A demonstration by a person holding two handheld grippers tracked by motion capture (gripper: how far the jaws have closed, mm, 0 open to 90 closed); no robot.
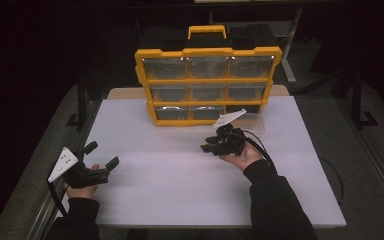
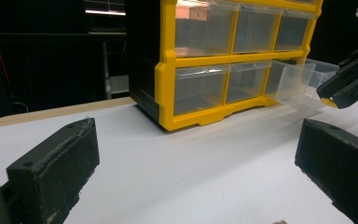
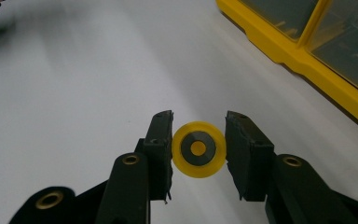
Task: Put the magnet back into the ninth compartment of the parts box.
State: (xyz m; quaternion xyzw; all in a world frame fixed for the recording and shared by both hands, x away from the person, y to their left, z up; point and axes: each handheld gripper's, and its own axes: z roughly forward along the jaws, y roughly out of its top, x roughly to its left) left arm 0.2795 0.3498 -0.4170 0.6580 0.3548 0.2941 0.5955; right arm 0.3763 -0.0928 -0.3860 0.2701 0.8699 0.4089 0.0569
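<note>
Yellow-framed drawer cabinet [image 1: 207, 82] stands at the back of my white table [image 1: 180, 190]; its clear plastic drawer [image 2: 303, 84] sticks out bottom right.

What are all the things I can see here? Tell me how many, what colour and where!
Drawer box: one, yellow frame with a black back and yellow handle, at the far side of the table.
Drawers: nine, clear; eight pushed in, the bottom right one pulled out.
Round disc: one, yellow with a dark ring and yellow centre, squeezed between the right gripper's jaws.
Table: one, white top.
Left gripper: one, black with a grey plate, jaws wide open, near the left front of the table.
Right gripper: one, black, shut on the disc, in front of the pulled-out drawer.
Hands: two, with dark sleeves, coming from the bottom of the high view.
</note>
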